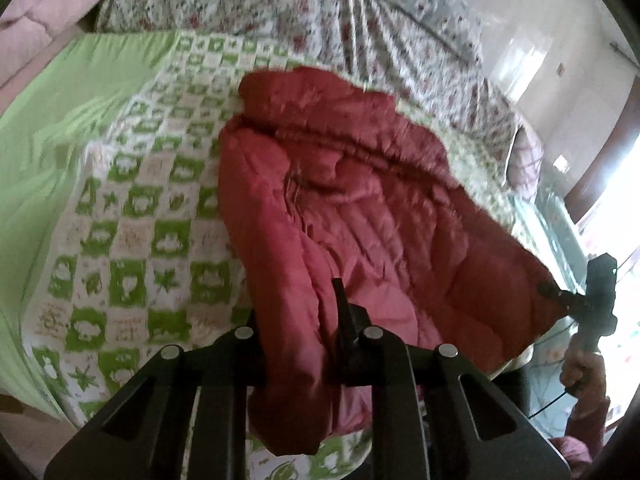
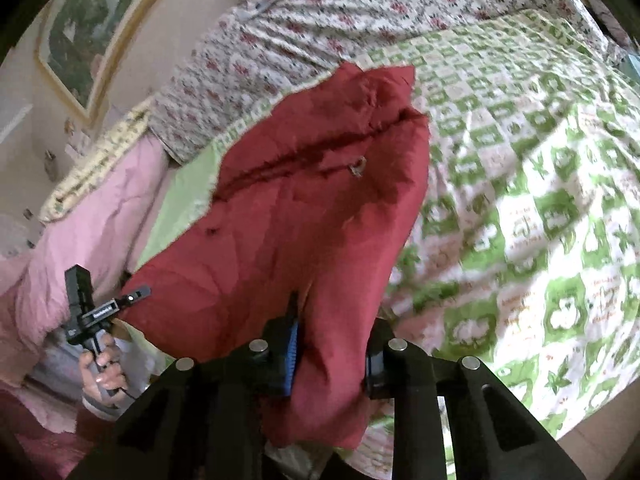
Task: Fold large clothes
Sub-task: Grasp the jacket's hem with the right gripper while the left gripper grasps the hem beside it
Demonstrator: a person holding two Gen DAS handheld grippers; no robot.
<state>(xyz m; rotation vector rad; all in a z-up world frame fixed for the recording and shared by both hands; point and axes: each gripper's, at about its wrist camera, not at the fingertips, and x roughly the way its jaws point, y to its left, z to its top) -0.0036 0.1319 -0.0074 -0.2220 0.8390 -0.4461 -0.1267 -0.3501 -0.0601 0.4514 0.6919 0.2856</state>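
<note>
Two pairs of black fingers are each clamped on a bunched edge of the one red jacket [image 1: 360, 208]: the left gripper [image 1: 298, 320] pinches a thick fold at the jacket's near hem, and the right gripper [image 2: 332, 344] pinches another fold, a blue pad showing on its left finger [image 2: 292, 354].

The bed [image 1: 48, 152] is the largest thing, and the jacket lies across its middle with the near edge raised off the covers by both grips. Under the jacket is one quilt [image 2: 520, 200] of green and white squares, lightly wrinkled. Beyond the jacket, toward the wall, is one sheet [image 1: 320, 12] printed with small red flowers, gathered into pleats. Left of the jacket in the right wrist view lies one pink padded blanket [image 2: 92, 216]. Above that hangs one framed picture [image 2: 92, 36], cut off by the lens edge.

The jacket is puffy, quilted in stitched channels, with a small metal zip pull [image 2: 358, 166]. Its sleeves cannot be made out. Both views are blurred, so the quilt's printed motifs stay unclear.
</note>
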